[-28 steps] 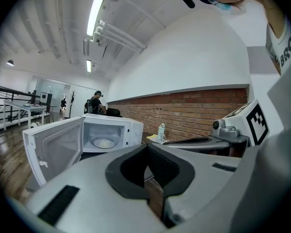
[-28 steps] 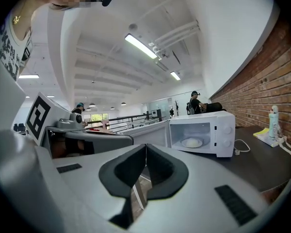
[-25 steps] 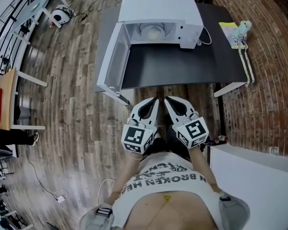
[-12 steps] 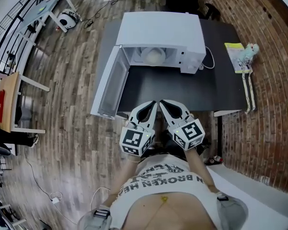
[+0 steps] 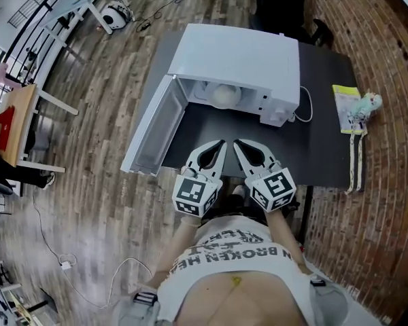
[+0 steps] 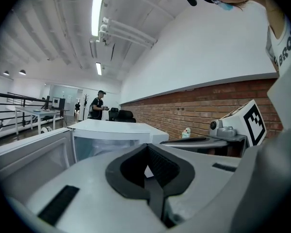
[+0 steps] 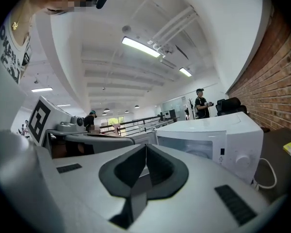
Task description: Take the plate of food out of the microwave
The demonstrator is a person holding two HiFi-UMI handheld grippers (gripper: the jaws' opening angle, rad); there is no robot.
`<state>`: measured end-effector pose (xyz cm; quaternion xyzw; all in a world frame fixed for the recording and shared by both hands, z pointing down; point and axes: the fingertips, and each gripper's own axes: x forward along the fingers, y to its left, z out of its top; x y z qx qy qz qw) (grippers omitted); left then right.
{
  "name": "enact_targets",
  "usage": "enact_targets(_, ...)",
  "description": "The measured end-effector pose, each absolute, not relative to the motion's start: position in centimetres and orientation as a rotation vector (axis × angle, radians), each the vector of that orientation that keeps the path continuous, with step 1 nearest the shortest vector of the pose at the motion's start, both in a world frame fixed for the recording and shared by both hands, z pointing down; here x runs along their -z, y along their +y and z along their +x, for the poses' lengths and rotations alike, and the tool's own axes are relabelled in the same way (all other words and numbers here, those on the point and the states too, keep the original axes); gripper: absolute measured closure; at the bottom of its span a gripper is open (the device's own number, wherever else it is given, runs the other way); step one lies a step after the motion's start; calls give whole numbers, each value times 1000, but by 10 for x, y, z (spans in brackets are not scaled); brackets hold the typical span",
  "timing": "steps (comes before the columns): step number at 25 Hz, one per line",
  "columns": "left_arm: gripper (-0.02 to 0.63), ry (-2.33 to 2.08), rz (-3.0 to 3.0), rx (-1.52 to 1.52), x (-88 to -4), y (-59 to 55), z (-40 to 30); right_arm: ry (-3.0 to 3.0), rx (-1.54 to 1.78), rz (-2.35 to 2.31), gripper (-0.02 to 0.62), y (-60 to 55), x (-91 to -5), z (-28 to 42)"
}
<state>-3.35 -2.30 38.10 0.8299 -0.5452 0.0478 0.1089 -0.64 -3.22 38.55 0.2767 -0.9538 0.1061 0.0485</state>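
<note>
A white microwave (image 5: 238, 53) stands on a black table (image 5: 258, 138), its door (image 5: 153, 131) swung open to the left. Inside the cavity a pale plate of food (image 5: 224, 95) shows. My left gripper (image 5: 221, 143) and right gripper (image 5: 236, 143) are held side by side over the table's near edge, well short of the microwave, both shut and empty. In the left gripper view the left gripper (image 6: 146, 148) points at the open microwave (image 6: 111, 132). The right gripper (image 7: 145, 148) has the microwave (image 7: 218, 135) ahead to its right.
A yellow booklet with a small toy (image 5: 357, 107) lies at the table's right end. The microwave's cord (image 5: 306, 111) loops beside it. A brick wall (image 5: 387, 182) runs on the right. White desks (image 5: 54, 19) and floor cables (image 5: 68, 263) are at the left.
The person has stepped toward the table: the microwave and table sit nearer and lower in the head view. Both grippers, still shut together, now reach the table's near edge.
</note>
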Motion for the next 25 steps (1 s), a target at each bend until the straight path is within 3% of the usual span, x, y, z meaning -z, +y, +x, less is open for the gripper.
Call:
enact_targets(12, 606, -1684, 2342, -138, -394, -57, -59, -2904, -316, 741, 586, -66, -400, -28)
enact_targets(25, 606, -1499, 2502, -194, -386, -129, -99, -2839, -355, 1027, 586, -130, -399, -54)
